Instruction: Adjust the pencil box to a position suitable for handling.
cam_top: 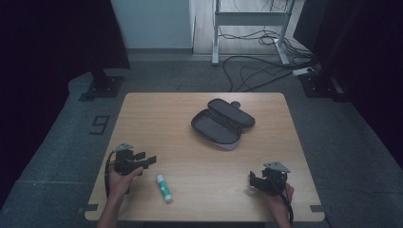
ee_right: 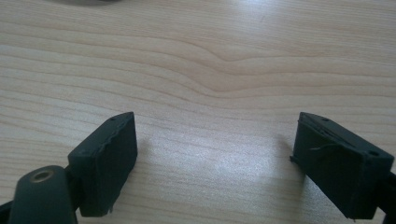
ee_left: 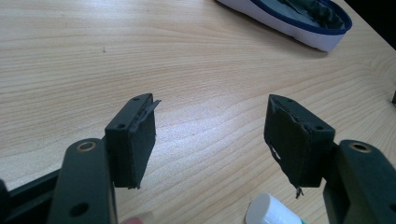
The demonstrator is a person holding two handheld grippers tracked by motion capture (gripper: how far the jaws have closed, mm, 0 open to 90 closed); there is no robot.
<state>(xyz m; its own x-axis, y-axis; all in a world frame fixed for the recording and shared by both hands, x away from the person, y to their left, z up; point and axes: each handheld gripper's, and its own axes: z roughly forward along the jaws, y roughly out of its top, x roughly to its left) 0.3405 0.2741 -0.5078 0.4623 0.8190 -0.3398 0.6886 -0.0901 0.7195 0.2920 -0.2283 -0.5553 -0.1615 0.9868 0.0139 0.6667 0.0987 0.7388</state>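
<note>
Two grippers, jaws apart and empty: our left gripper [cam_top: 142,161] hovers just beside the glue stick [cam_top: 164,188] lying on the table [cam_top: 157,118]; our right gripper [cam_top: 259,182] waits apart. We judge the approach under way; next, straddle the stick, toward the open pencil case [cam_top: 222,123].

We see a white glue stick [cam_top: 164,188] with a green label lying flat at the frame's lower centre-left; an unzipped dark pencil case [cam_top: 222,123] lies open above centre.
</note>
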